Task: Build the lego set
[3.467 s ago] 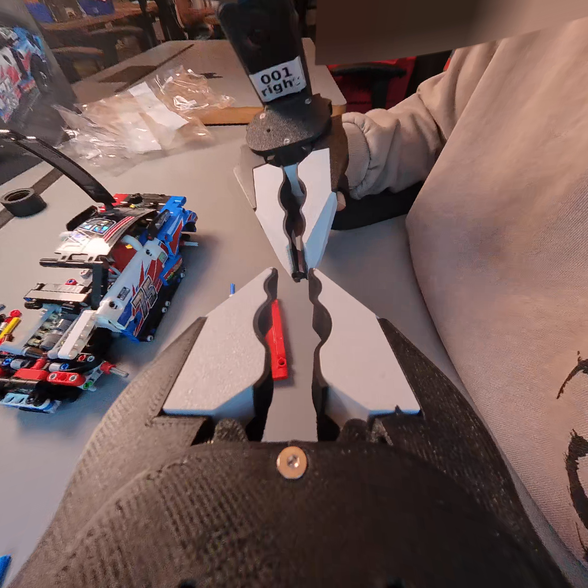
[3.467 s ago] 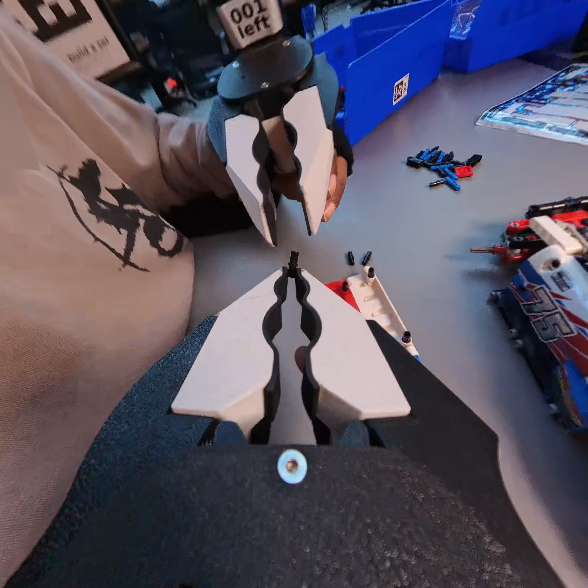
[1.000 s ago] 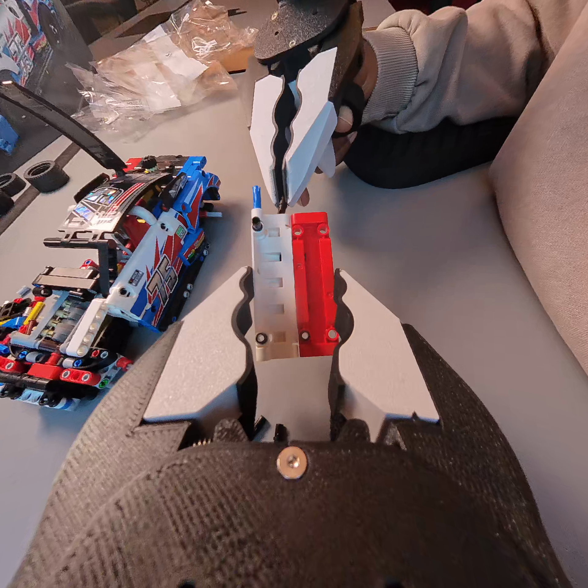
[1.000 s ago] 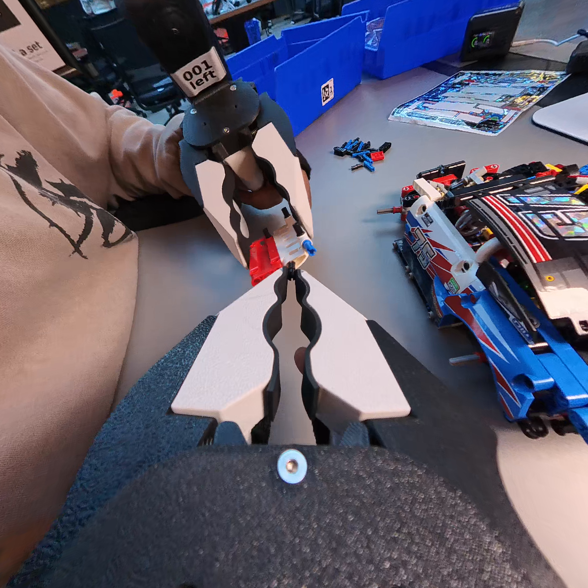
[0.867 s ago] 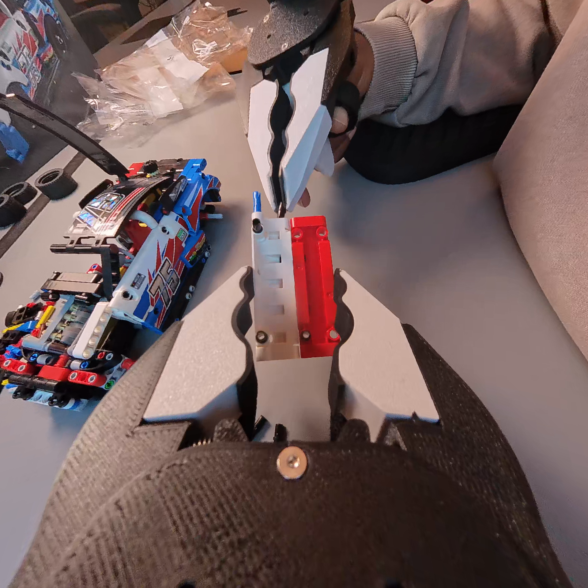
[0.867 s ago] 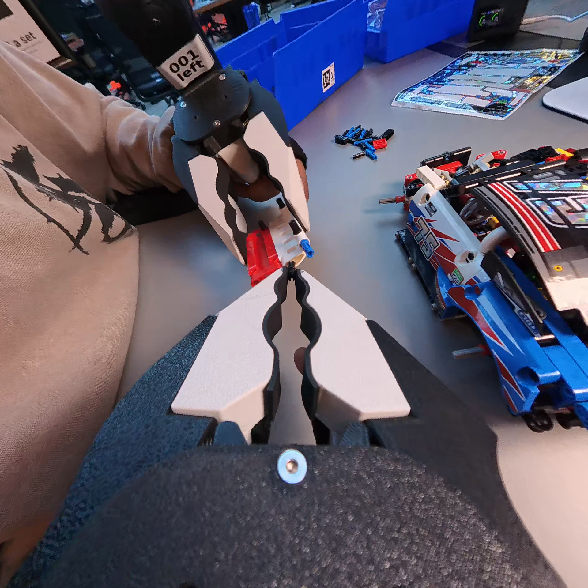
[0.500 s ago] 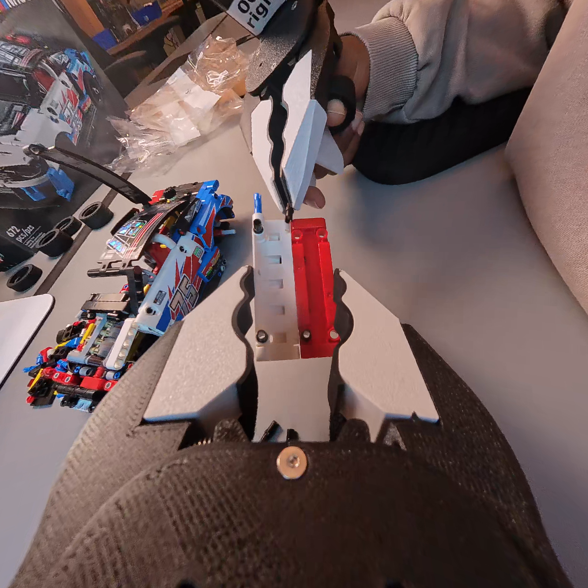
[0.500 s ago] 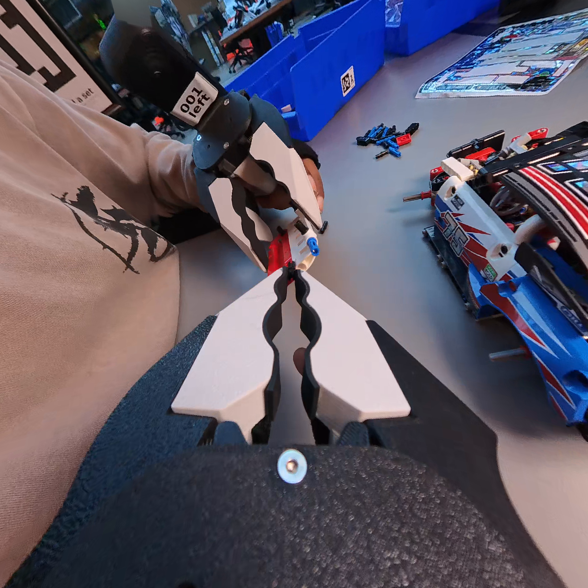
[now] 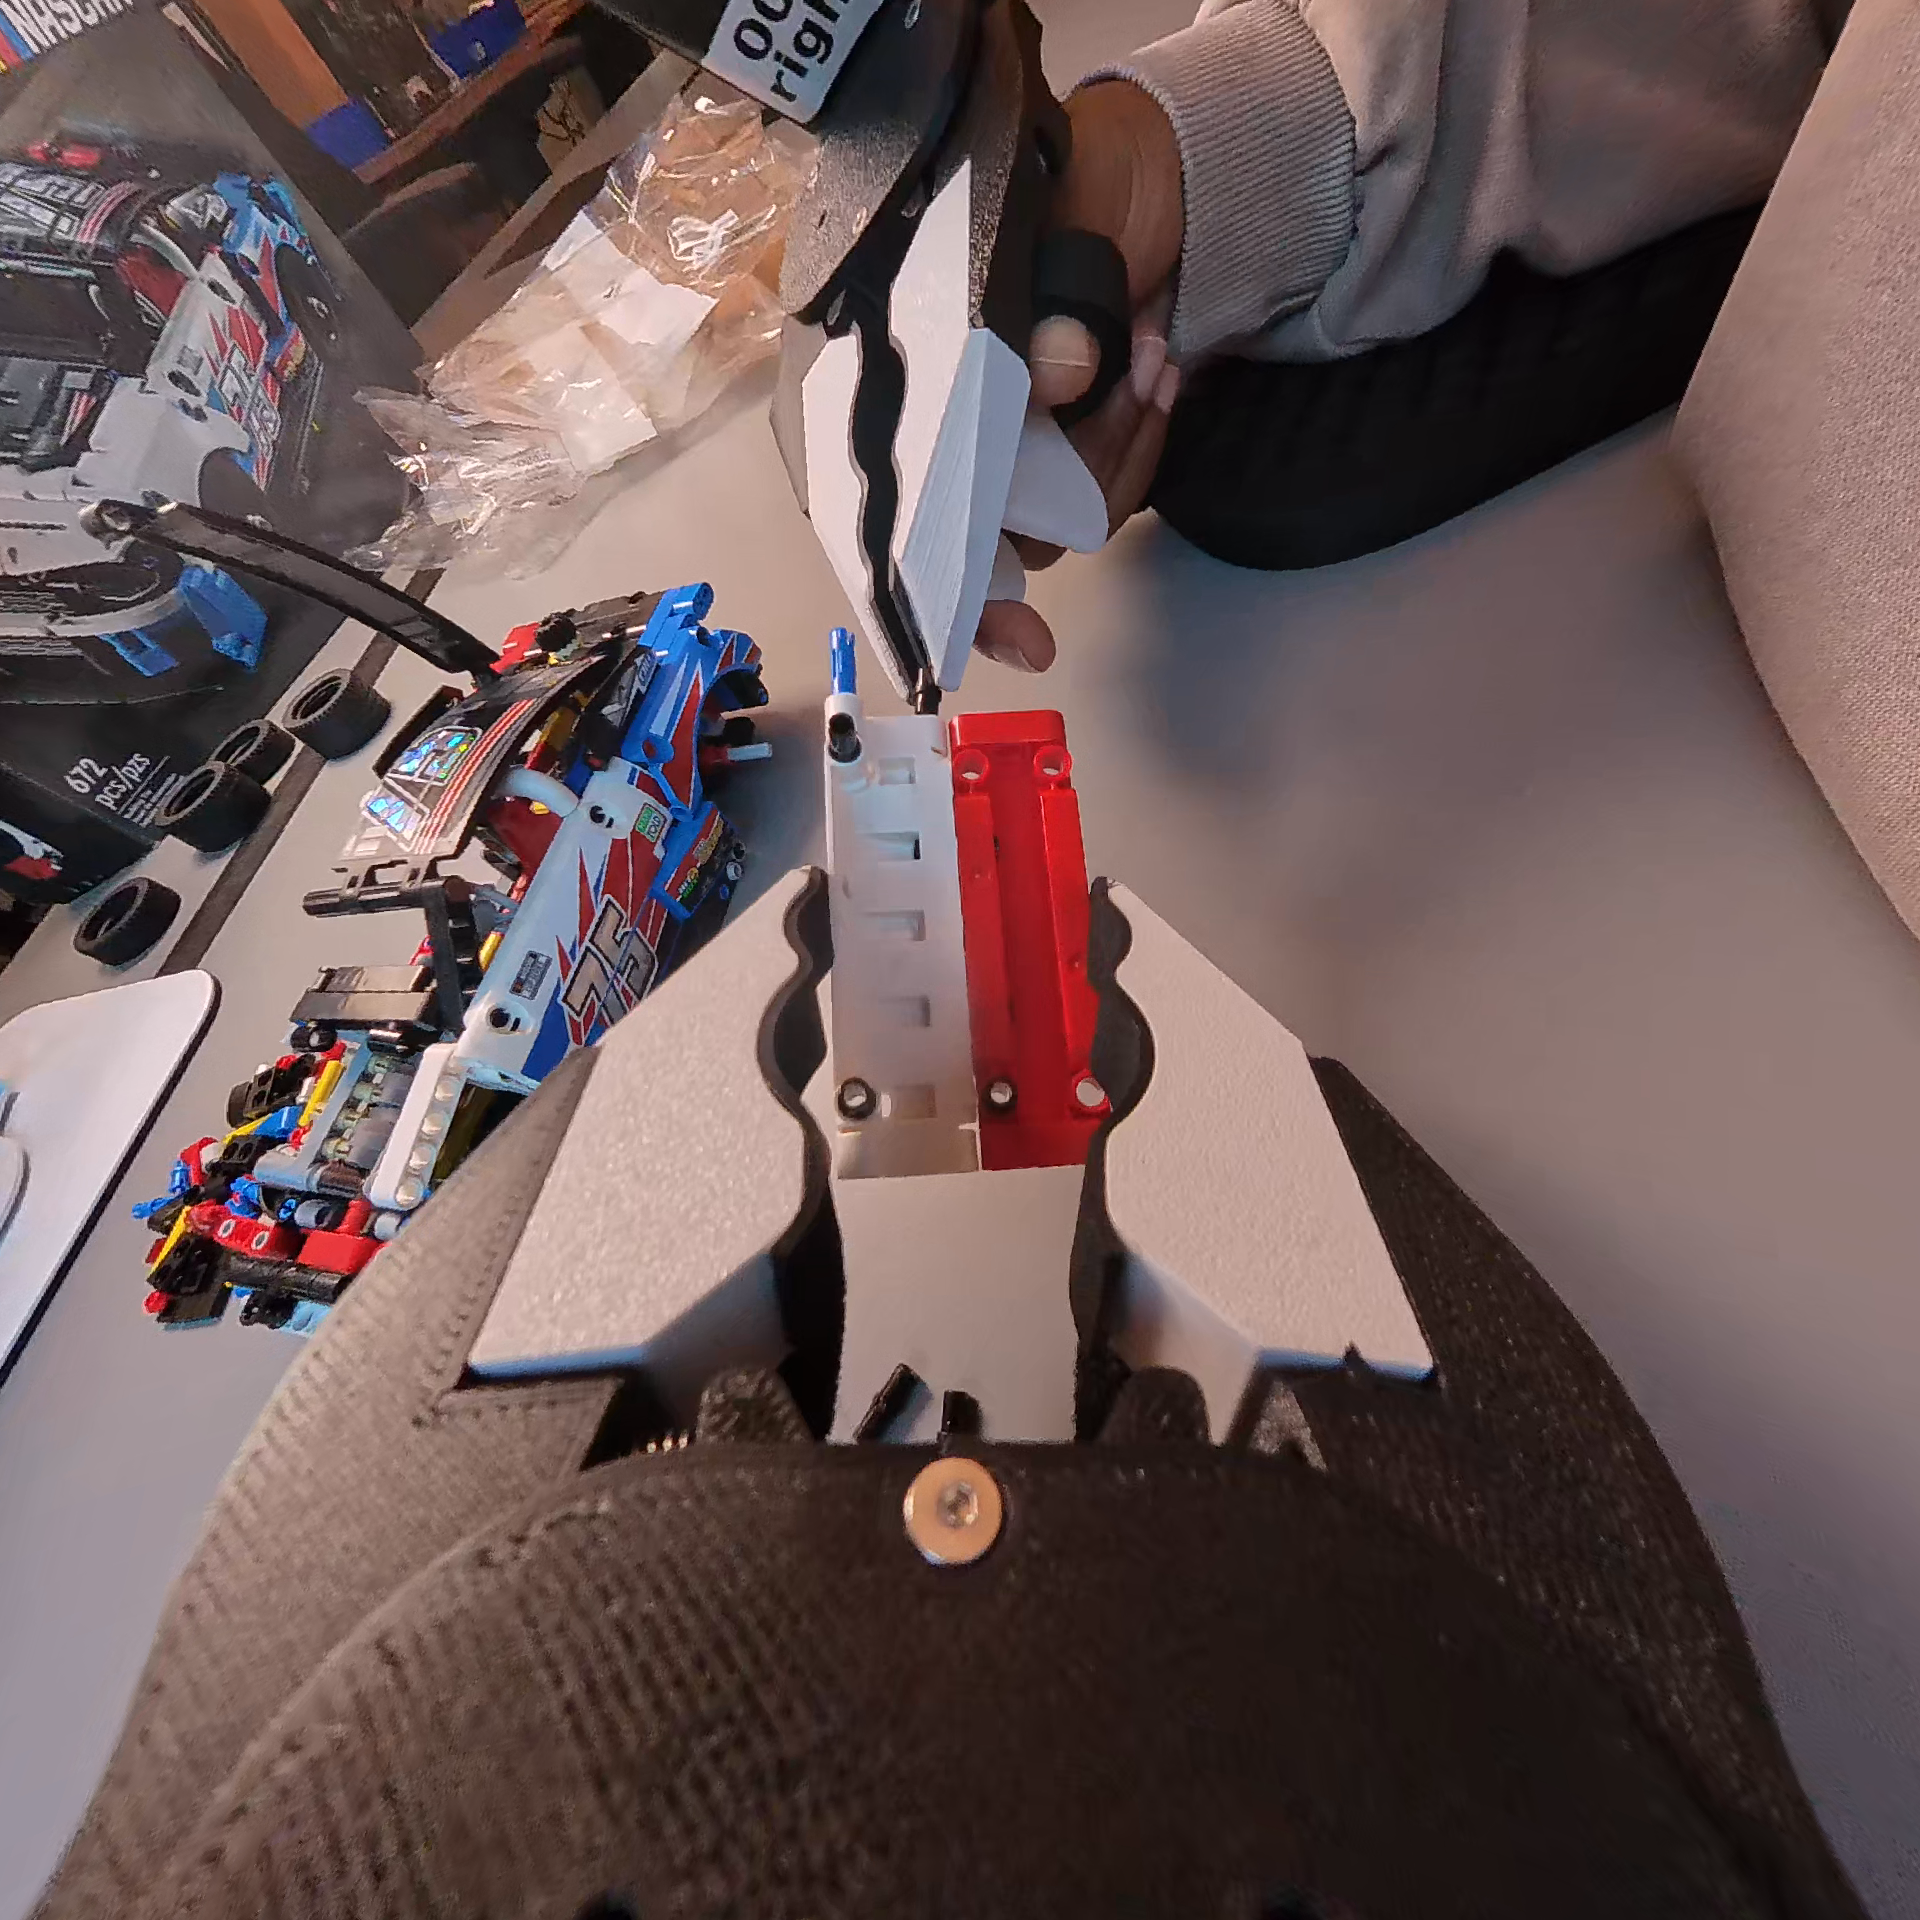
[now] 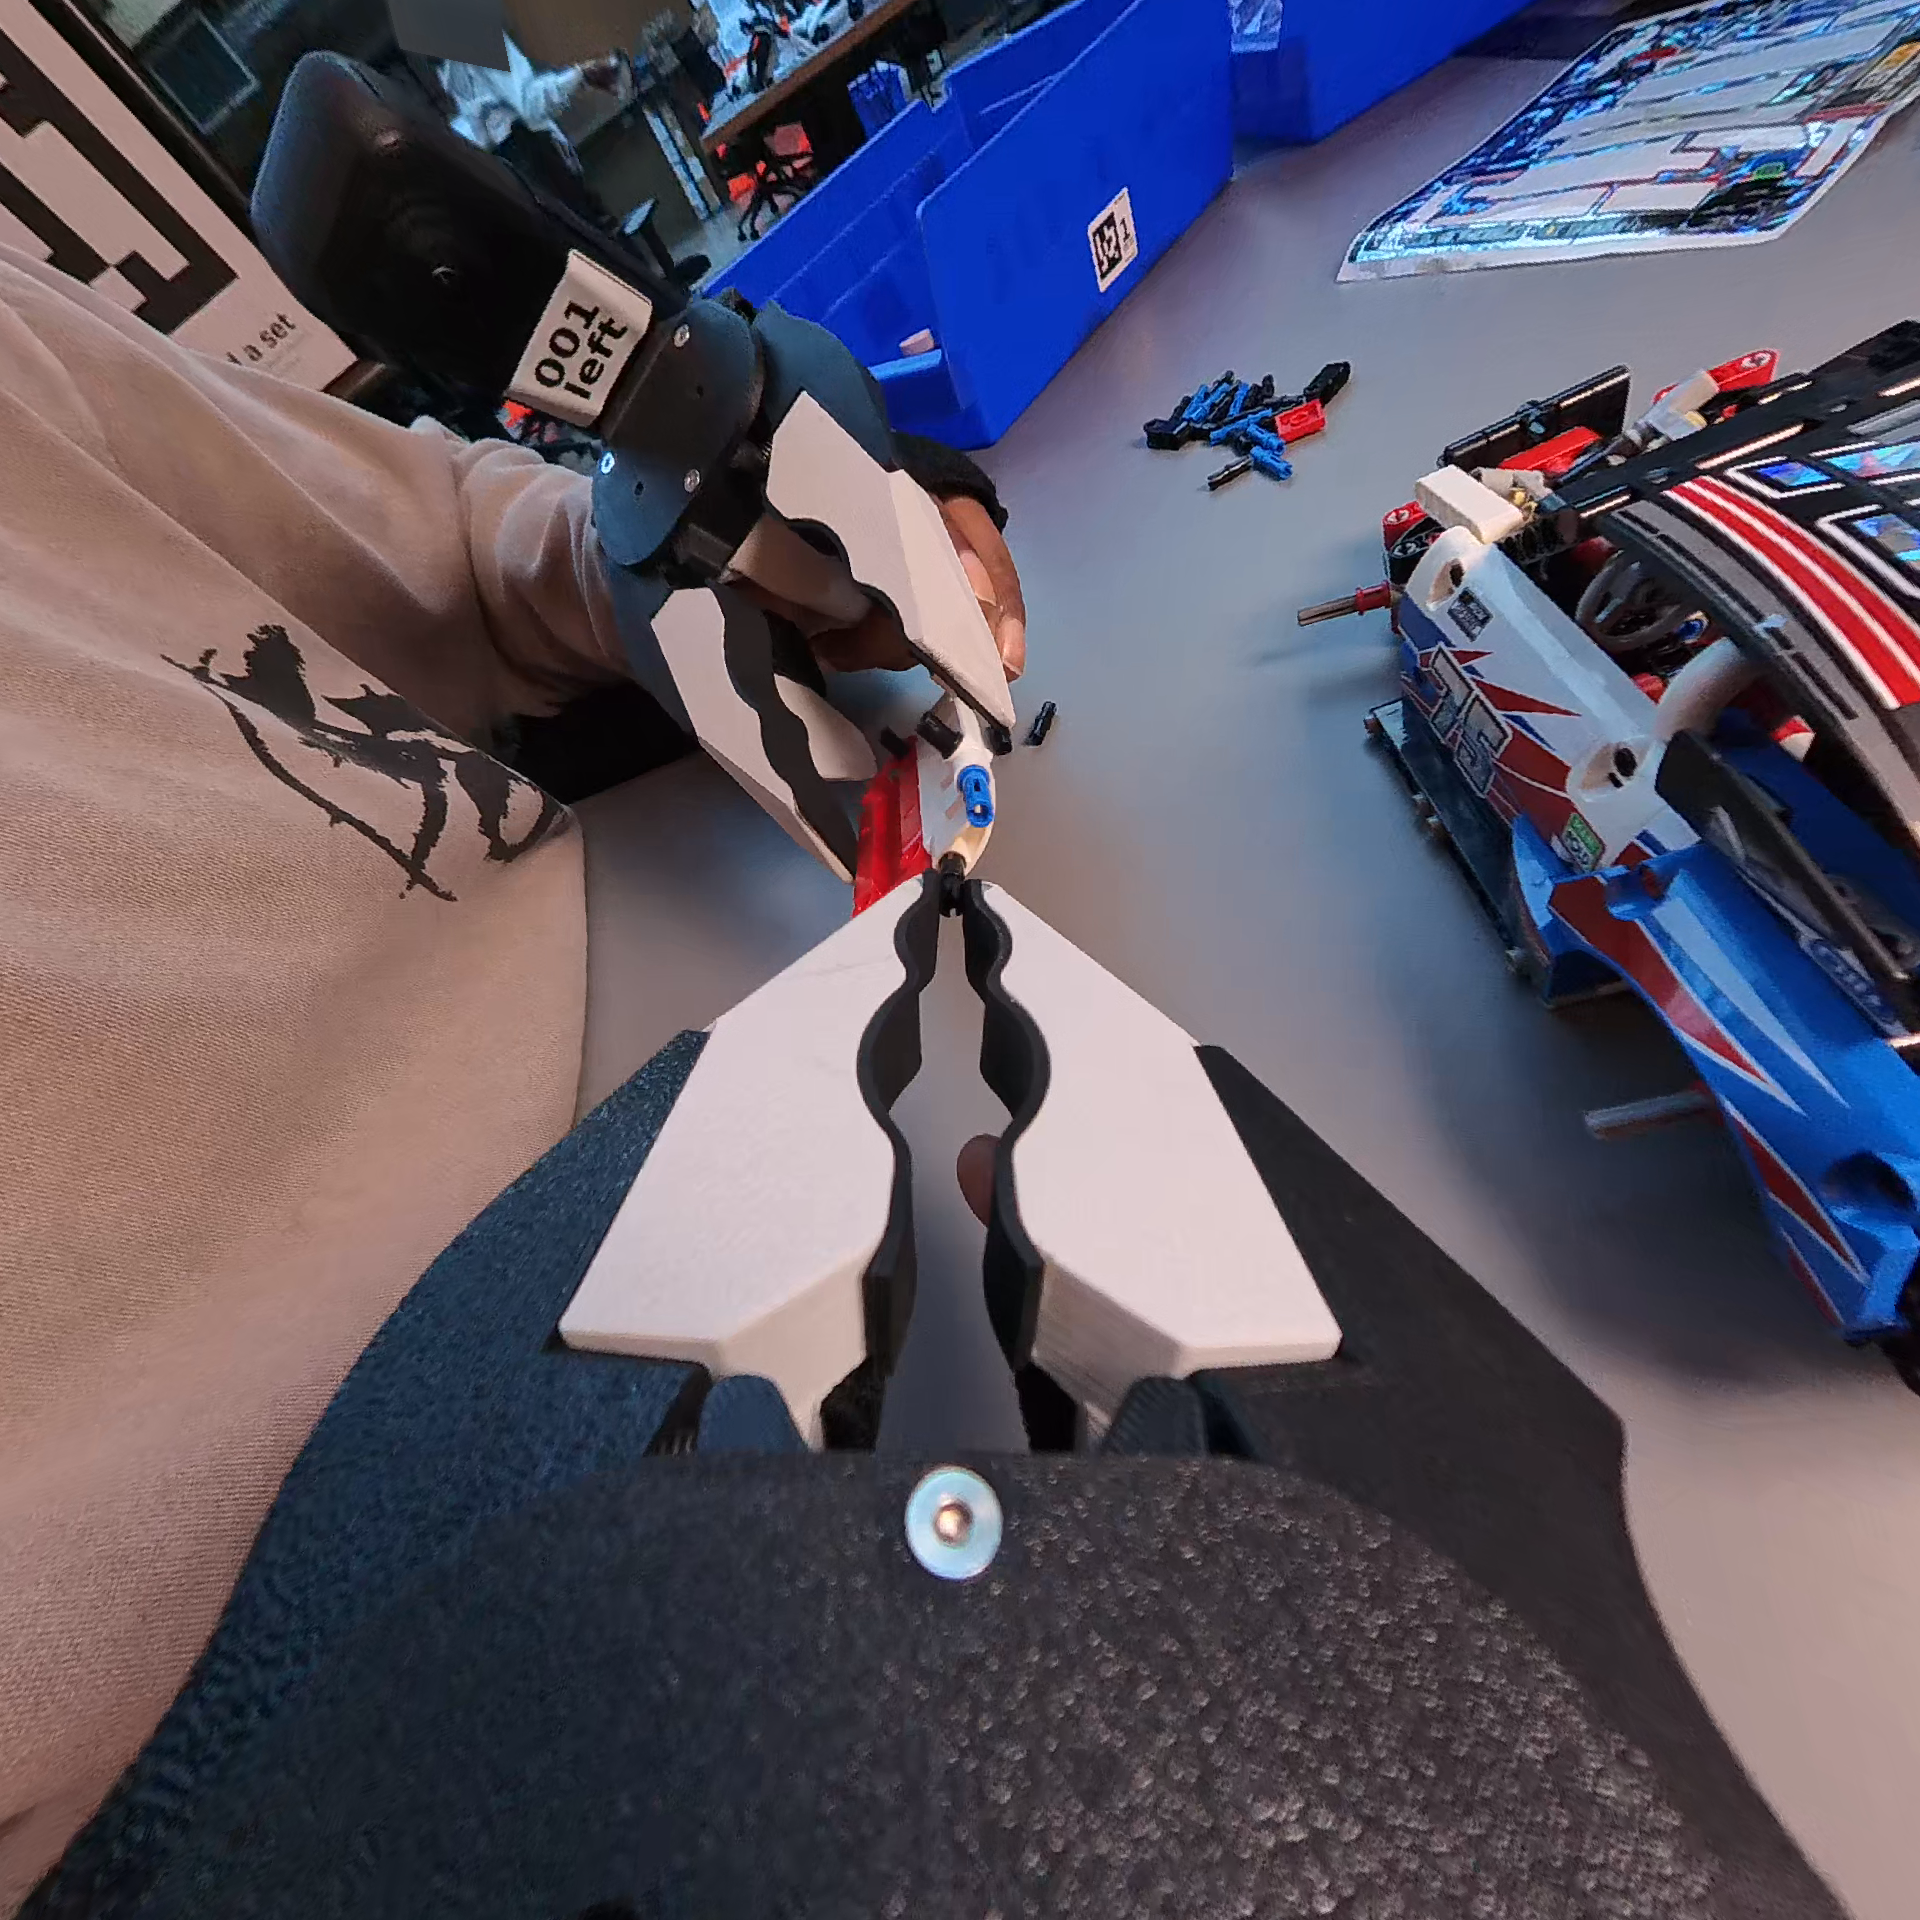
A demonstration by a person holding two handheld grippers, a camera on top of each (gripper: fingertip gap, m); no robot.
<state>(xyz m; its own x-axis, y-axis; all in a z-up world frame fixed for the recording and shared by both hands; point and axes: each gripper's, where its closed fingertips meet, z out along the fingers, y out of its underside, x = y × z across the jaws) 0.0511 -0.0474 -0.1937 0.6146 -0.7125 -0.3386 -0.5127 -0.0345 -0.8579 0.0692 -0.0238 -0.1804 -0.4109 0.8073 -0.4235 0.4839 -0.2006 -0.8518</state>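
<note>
red-and-white panel (image 9: 961,935) between left jaws

The left gripper (image 9: 961,904) clamps a red-and-white panel (image 9: 961,935) between its fingers. The right gripper (image 10: 948,888) pinches a black pin (image 10: 948,864) at its fingertips.

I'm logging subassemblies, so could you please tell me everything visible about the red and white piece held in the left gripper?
The red and white piece looks like glossy plastic: a white slotted panel joined side by side with a red ribbed panel, with round pin holes near both ends. A blue pin and a black one stand at the white far corner. The left gripper clamps its long sides, holding it above the grey table. The right gripper presses a small black pin onto its far white edge.
</note>
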